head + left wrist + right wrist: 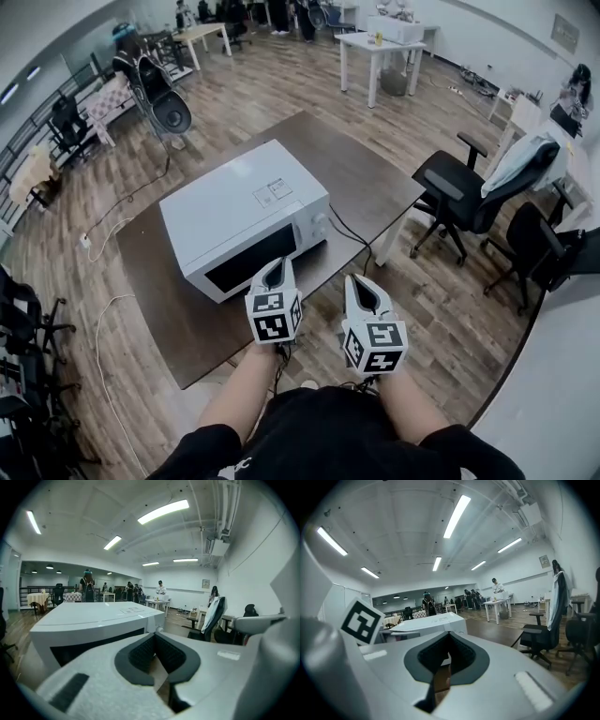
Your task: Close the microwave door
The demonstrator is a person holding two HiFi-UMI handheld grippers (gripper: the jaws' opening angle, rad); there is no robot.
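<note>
The microwave (239,211) door (255,264) sat flush at eleven o'clock, so the left tool (276,270) and right tool (364,287) hung clenched, empty, clear of it.

Head view looks down; both gripper views face the microwave (242,208).

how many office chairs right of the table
2: a jacket-draped chair by the table's right edge, a second chair farther right; others may be hidden.
</note>
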